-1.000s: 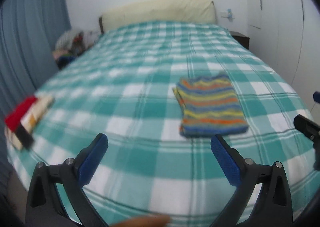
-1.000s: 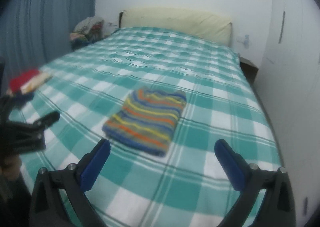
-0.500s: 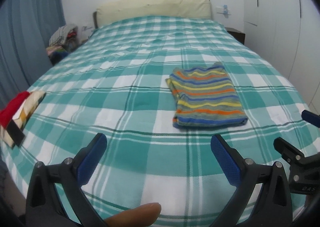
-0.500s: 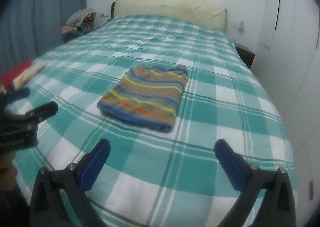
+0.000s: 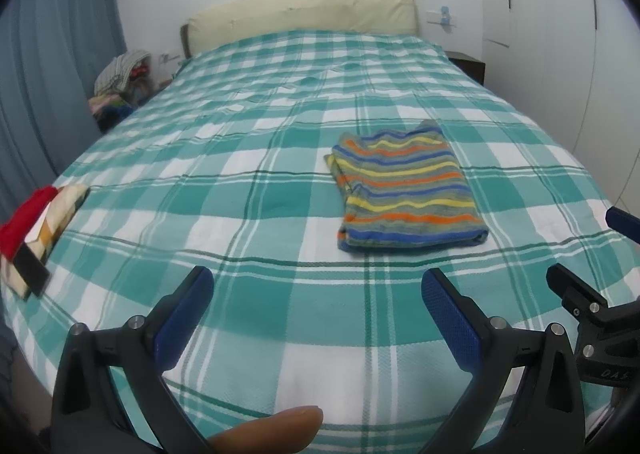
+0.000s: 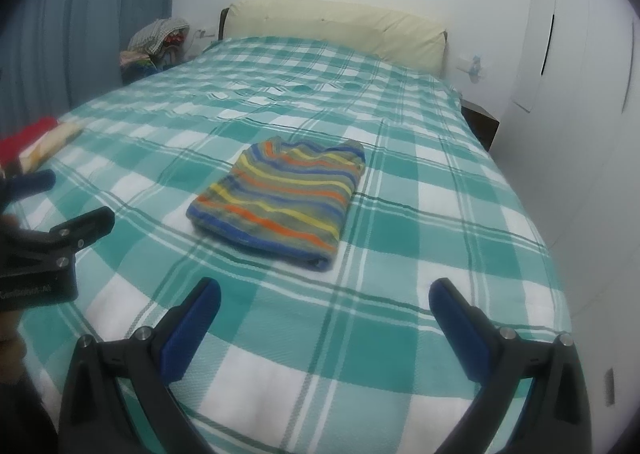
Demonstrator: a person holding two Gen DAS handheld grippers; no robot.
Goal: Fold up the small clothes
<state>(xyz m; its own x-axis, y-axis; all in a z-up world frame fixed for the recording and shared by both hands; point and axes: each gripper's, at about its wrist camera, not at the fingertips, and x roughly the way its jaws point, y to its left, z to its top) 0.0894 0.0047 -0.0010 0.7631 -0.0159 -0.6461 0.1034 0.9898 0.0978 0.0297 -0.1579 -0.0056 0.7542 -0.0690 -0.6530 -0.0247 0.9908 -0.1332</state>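
Note:
A folded striped garment (image 5: 404, 189), blue, orange and yellow, lies flat on the green checked bed (image 5: 256, 133); it also shows in the right wrist view (image 6: 284, 197). My left gripper (image 5: 318, 294) is open and empty, held above the bed's near edge, short of the garment. My right gripper (image 6: 326, 306) is open and empty, also short of the garment. Each gripper shows at the edge of the other's view: the right one (image 5: 592, 294) and the left one (image 6: 64, 221).
A folded red and patterned pile (image 5: 32, 230) lies at the bed's left edge. A heap of clothes (image 5: 120, 81) sits beside the bed by the blue curtain (image 5: 44, 65). A cream headboard (image 5: 304, 17), a nightstand (image 5: 468, 63) and white wardrobe doors (image 5: 560, 33) stand behind.
Both grippers have drifted slightly nearer and steadied over the bed's near edge; the garment sits a bit higher in view. The garment has not moved. Both stay open.

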